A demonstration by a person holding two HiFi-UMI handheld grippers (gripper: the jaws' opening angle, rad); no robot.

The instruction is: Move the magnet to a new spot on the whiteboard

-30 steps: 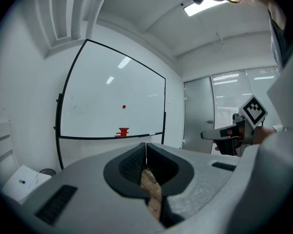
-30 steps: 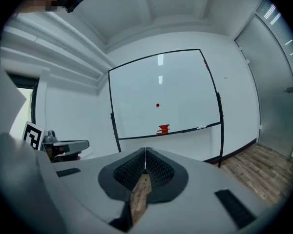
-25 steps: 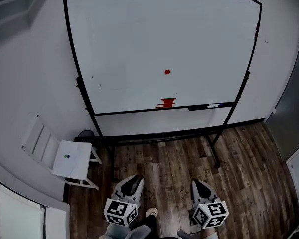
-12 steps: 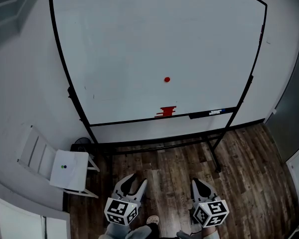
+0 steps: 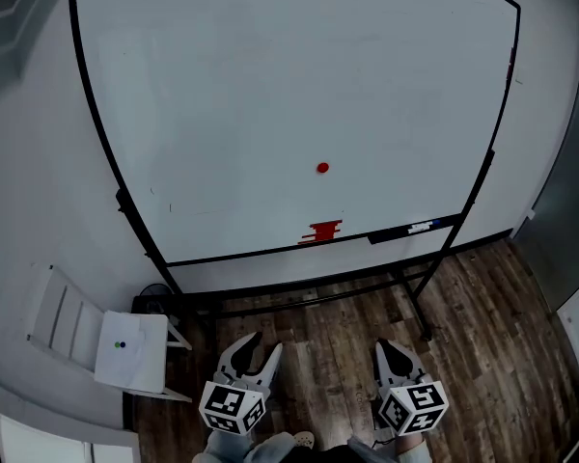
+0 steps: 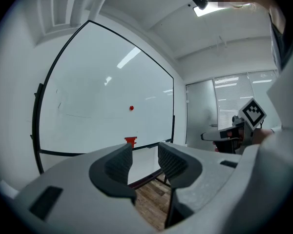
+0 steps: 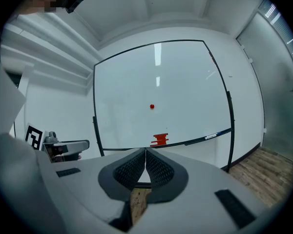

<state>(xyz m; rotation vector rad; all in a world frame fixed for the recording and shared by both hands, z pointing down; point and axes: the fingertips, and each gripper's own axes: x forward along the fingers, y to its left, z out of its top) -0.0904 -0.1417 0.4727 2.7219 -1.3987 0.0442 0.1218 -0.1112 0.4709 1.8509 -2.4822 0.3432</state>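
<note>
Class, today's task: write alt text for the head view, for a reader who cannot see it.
A small red magnet sits low on a big whiteboard, above a red block on its tray. Below, over wood floor, the left gripper has just been opening its jaws, nothing between them; the right gripper is shut. A white chair stands at left.

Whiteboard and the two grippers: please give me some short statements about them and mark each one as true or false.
1. The magnet sits on the whiteboard. True.
2. The magnet is blue. False: it is red.
3. The left gripper holds the magnet. False: its fingers have just been opening; they stand apart with nothing between them.
4. The fingers of the right gripper are together. True.
</note>
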